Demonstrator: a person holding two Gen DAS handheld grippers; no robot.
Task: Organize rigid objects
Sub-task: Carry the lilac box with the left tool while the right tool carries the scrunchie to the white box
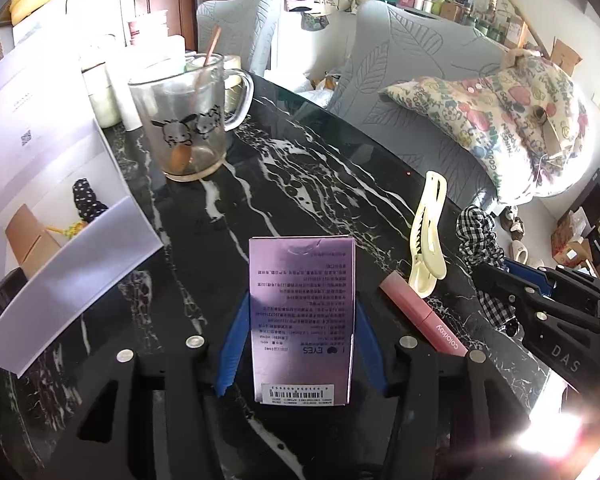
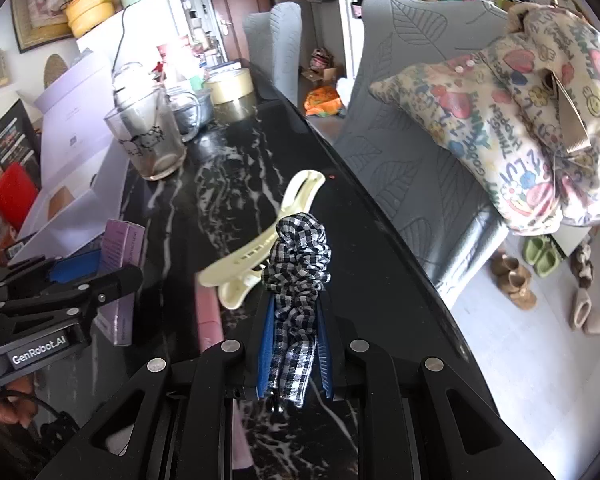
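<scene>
The left tool is seen clamped on a purple box, the blue pads pressed against both of its long sides, the box held upright over the black marbled worktop. Just right of it, a pink tube is laid flat on the worktop, and a cream hair clip is lying across its far end. The right tool is closed narrowly on a black-and-white checked scrunchie, the fabric pinched between the blue pads and bunched above them, just beside the clip. Further back on the left, a glass mug with a spoon in it is stood near an open white box, in which a dotted dark item is seen.
</scene>
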